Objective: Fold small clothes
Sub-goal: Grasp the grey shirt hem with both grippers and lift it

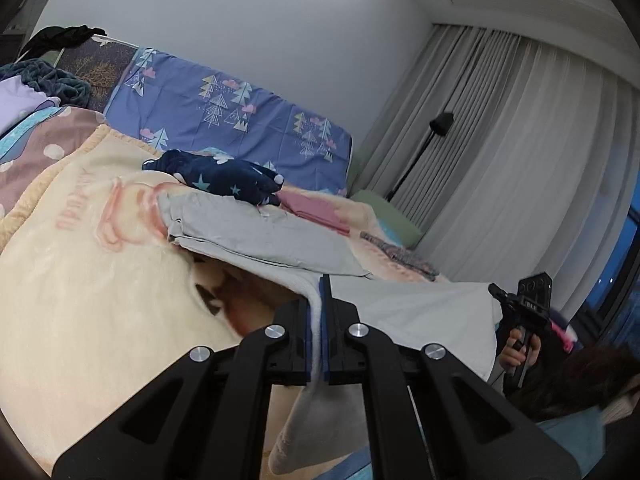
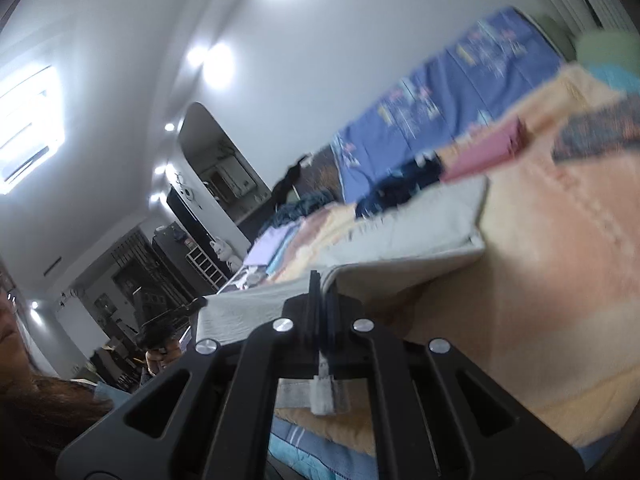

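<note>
Both left tongs (image 1: 319,280) and right tongs (image 2: 319,276) pinch the soft grey garment's (image 1: 272,236) folded edge above a fuzzy blanket (image 1: 80,248).

Right wrist view is all motion blur past the right gripper (image 2: 320,280); pink cloth (image 2: 480,152) and navy garment (image 2: 400,184) smeared, grey garment's (image 2: 400,232) near end hidden under the gripper.

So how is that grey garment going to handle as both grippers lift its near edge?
Probably floppy: the grey garment sags between the left gripper and right gripper, and drapes below the jaws. Likely light, since thin pinches hold it. The far part may drag across the fleece blanket.
</note>
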